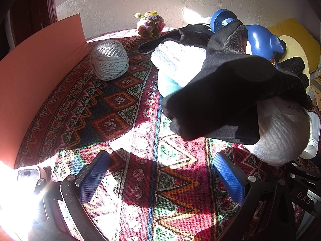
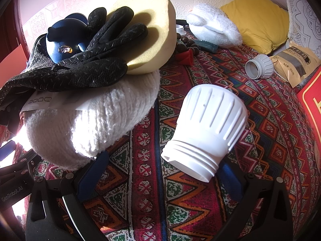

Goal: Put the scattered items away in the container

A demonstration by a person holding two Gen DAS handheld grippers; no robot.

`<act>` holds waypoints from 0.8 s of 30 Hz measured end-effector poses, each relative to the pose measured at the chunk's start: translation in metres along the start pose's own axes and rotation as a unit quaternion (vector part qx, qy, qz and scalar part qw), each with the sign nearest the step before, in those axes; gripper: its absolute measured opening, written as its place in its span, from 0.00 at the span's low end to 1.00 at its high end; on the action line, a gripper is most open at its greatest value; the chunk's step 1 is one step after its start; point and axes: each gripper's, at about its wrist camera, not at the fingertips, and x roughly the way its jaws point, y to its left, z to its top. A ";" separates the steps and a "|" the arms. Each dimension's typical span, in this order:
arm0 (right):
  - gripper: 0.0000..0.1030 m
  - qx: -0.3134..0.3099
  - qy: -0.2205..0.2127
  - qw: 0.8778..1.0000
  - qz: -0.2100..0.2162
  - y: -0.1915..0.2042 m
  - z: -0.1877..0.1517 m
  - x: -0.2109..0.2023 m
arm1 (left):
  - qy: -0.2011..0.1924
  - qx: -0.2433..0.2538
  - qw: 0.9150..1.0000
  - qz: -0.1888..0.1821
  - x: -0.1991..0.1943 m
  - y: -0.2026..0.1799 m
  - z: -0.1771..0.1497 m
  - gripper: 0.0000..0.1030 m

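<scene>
My left gripper (image 1: 160, 172) is open over the patterned cloth (image 1: 128, 108), with nothing between its blue pads. Ahead of it a heap holds a black garment (image 1: 216, 96), a white knit (image 1: 176, 60), a blue dumbbell (image 1: 260, 40) and a white yarn skein (image 1: 280, 138). A grey yarn ball (image 1: 109, 60) lies apart at the left. My right gripper (image 2: 162, 172) is open too. A white ribbed plastic fitting (image 2: 208, 128) lies on its side, its threaded end between the fingertips and close to the right one. The white yarn skein (image 2: 90, 120) carries a black glove (image 2: 90, 60) and a yellow sponge (image 2: 152, 30).
An orange board (image 1: 40, 70) stands along the left edge. A flower ornament (image 1: 150, 25) sits by the wall. A pale blue object (image 1: 166, 86) is partly hidden under the knit. A smaller white fitting (image 2: 258, 66), paper bag (image 2: 297, 64), red box (image 2: 311, 100) and yellow cushion (image 2: 258, 18) are to the right.
</scene>
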 end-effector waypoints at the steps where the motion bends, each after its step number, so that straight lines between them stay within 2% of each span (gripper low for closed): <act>1: 0.99 0.000 0.000 1.000 0.000 0.000 0.000 0.000 | 0.000 0.000 1.000 0.000 0.000 0.000 0.000 1.00; 9: 0.99 0.000 -0.001 1.000 -0.001 -0.004 -0.001 0.001 | -0.001 0.005 1.000 0.008 0.000 -0.003 -0.001 1.00; 16: 0.99 0.007 0.001 1.000 0.011 -0.007 0.002 0.001 | 0.010 -0.012 1.000 -0.002 0.002 0.001 0.002 1.00; 20: 0.99 -0.002 0.009 1.000 0.018 -0.007 0.004 -0.001 | 0.032 -0.026 0.999 -0.022 0.000 0.007 0.004 1.00; 24: 0.99 0.019 0.034 0.999 0.037 -0.012 0.002 -0.010 | 0.063 -0.002 0.998 -0.024 -0.008 0.001 -0.002 1.00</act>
